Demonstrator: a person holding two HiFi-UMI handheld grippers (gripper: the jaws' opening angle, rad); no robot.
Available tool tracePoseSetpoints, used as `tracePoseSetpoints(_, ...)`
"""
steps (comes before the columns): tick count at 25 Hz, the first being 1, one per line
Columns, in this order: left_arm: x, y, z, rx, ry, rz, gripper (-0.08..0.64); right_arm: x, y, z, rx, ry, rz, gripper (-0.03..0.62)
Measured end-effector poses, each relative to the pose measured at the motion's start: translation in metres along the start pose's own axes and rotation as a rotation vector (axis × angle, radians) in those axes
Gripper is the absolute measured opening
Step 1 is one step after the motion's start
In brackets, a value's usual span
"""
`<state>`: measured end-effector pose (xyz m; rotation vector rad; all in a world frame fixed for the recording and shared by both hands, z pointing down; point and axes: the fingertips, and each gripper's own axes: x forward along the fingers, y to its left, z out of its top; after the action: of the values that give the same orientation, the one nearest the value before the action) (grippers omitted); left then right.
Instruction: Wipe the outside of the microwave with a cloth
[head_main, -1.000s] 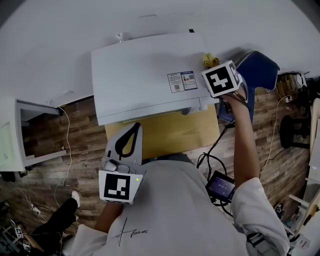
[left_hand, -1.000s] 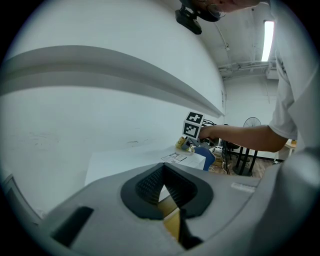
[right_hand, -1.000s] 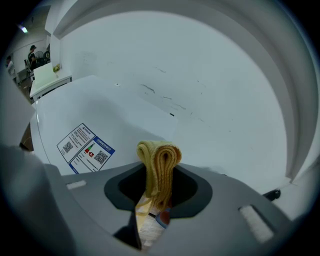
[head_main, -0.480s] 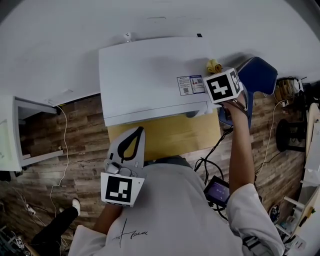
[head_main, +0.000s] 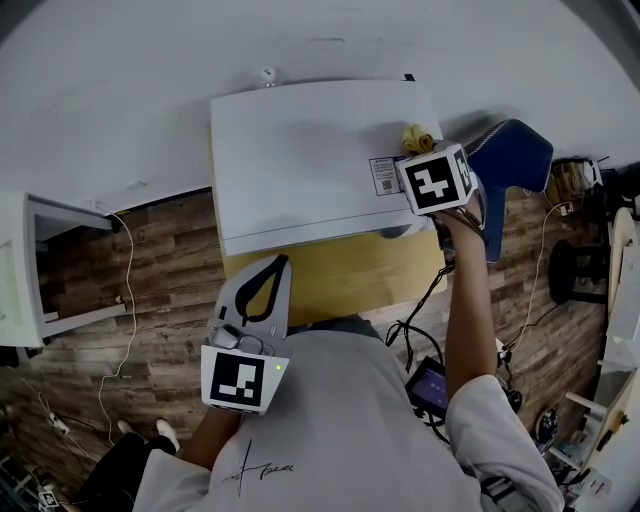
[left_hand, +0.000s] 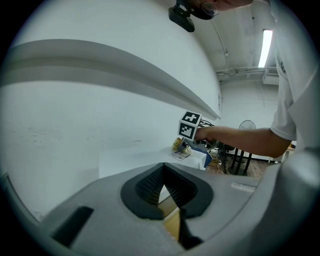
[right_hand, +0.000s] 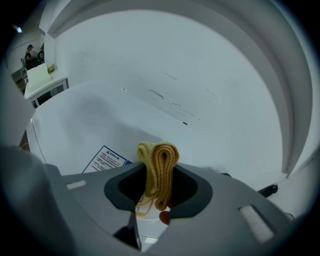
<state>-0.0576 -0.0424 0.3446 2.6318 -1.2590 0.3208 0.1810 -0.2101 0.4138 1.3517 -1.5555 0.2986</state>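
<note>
Folded yellow cloth is clamped on edge between the jaws of the right gripper and held over the right part of the white box-shaped microwave top, beside the printed label. This is probably for wiping that panel. Left gripper is kept back near the body, jaws closed on nothing, seemingly out of the way.

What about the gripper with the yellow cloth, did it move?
Yes. The right gripper, holding the cloth, slid left across the microwave top toward its label.

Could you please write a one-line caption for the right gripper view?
Right gripper holds a folded yellow cloth over the white microwave, beside its label.
</note>
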Motion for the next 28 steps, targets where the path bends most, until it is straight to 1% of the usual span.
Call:
tracePoseSetpoints(6,-0.010,0.016,-0.004,-0.015,-0.002,0.005,-0.008,-0.004,0.021,0.011,0.003,-0.004,0.000,0.127)
tracePoseSetpoints(10,-0.016,0.026,-0.004,-0.001,0.000,0.015,-0.008,-0.008,0.035,0.017,-0.006,-0.010,0.014,0.127)
tracePoseSetpoints(13,-0.019,0.034,-0.003,-0.009,-0.010,0.025,-0.008,-0.009,0.045,0.024,-0.013,-0.014,0.023,0.127)
tracePoseSetpoints(16,-0.021,0.038,-0.005,-0.013,-0.012,0.027,-0.008,-0.012,0.063,0.034,-0.013,-0.023,0.056,0.127)
tracePoseSetpoints(20,-0.022,0.037,-0.006,-0.014,-0.018,0.022,-0.008,-0.017,0.089,0.049,-0.036,-0.050,0.088,0.127)
tracePoseSetpoints(28,-0.029,0.041,-0.009,-0.022,-0.022,0.032,-0.008,-0.024,0.131,0.067,-0.080,-0.081,0.132,0.127)
